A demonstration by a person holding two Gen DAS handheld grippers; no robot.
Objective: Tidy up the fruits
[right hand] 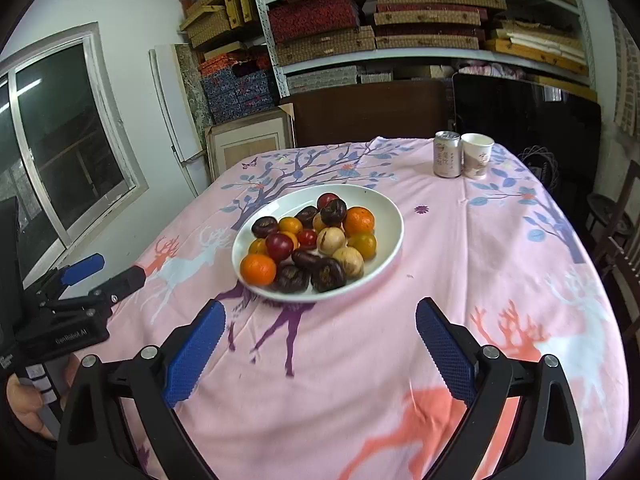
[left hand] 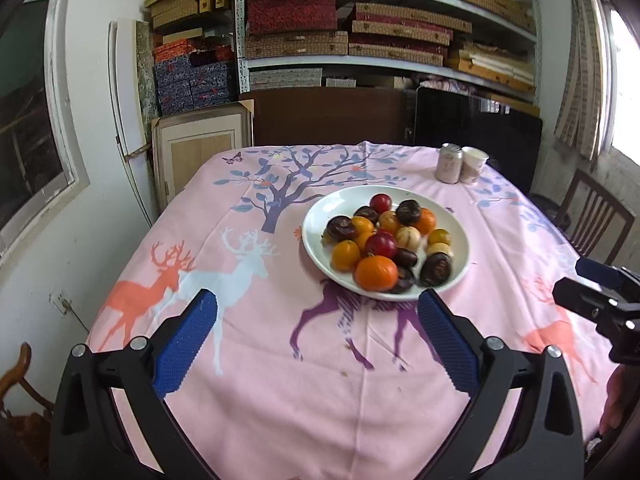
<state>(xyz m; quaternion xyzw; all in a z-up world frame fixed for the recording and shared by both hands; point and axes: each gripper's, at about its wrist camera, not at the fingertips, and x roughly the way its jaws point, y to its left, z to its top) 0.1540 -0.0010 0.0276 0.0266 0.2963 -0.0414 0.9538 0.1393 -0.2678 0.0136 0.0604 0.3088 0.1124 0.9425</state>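
— What is seen closest to the lens?

— Blue-padded fingers (left hand: 202,340) of the left gripper (left hand: 316,316) are held wide apart above the pink deer-print cloth (left hand: 280,400) spread over the counter; nothing is gripped between them. The right gripper (right hand: 320,324) is likewise spread wide and empty, with its pads hung over the cloth.

— And where are the fruits placed?

— The fruits (left hand: 384,240) are piled on a white plate (left hand: 312,236) set just beyond both pairs of fingers, near the middle of the counter. Oranges, red plums, dark brown pieces and pale tan ones are heaped together, touching. A drinks can (right hand: 447,154) and a paper cup (right hand: 476,155) are stood side by side at the far edge, well apart from the plate. Shelves of stacked boxes (left hand: 360,20) are seen behind.
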